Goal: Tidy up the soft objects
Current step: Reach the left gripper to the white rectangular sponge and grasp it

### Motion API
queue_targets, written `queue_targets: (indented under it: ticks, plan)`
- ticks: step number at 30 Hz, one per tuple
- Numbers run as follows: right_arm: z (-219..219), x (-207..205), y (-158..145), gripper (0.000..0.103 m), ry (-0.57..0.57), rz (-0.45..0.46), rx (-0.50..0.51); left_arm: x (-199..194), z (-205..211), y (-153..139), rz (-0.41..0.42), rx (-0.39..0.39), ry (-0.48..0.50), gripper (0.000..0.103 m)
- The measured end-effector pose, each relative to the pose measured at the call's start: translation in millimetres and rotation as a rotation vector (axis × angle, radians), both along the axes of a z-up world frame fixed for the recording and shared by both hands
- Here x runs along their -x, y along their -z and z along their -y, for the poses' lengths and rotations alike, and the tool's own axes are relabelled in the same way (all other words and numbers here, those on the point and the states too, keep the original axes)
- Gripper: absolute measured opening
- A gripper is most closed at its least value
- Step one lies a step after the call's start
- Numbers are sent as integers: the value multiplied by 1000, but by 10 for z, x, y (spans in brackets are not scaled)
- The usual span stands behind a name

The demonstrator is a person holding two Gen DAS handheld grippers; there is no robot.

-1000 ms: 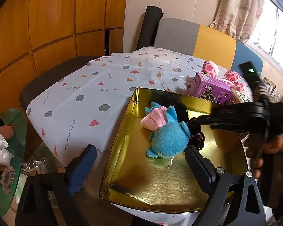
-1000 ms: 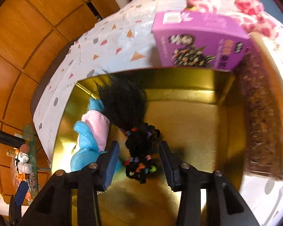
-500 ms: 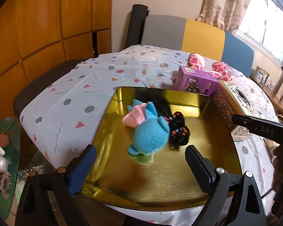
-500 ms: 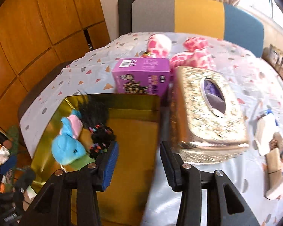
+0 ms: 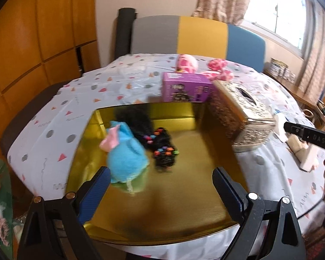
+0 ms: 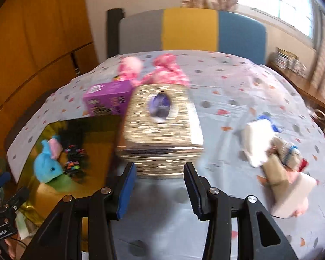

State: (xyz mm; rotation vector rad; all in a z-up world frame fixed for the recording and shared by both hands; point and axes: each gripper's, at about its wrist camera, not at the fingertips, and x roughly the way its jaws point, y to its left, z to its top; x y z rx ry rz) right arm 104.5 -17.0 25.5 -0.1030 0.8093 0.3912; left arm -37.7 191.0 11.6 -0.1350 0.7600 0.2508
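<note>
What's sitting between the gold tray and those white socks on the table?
The glittery tissue box sits between the gold tray and the white socks, as the right wrist view shows. Bare tablecloth lies beyond it.

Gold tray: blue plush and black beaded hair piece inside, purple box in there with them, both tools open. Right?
Not quite. The purple box stands on the tablecloth behind the gold tray, as the left wrist view shows. The blue plush and black beaded hair piece are inside; left tool and right tool are open.

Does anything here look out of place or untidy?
Yes. Soft items lie in a loose pile on the tablecloth, right of the tissue box, and pink plush sits behind the purple box, outside the gold tray.
</note>
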Motion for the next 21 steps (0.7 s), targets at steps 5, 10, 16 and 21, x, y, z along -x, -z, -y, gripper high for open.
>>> queue_targets:
  ticks: [5,10,16,21]
  plan:
    - [818,-157,-75,46,183,25,-16,-138,324,-6,-6,-11,117,95]
    - [1849,-224,-163,46,470,58,-70,-323,720,-9,-14,-11,251,95]
    - [2850,-85,-25,46,788,73,-165,-635,1351,5,-38,-11,429,95]
    - [3259,116,112,46,926,53,-342,-927,1986,53,-63,-10,562,95]
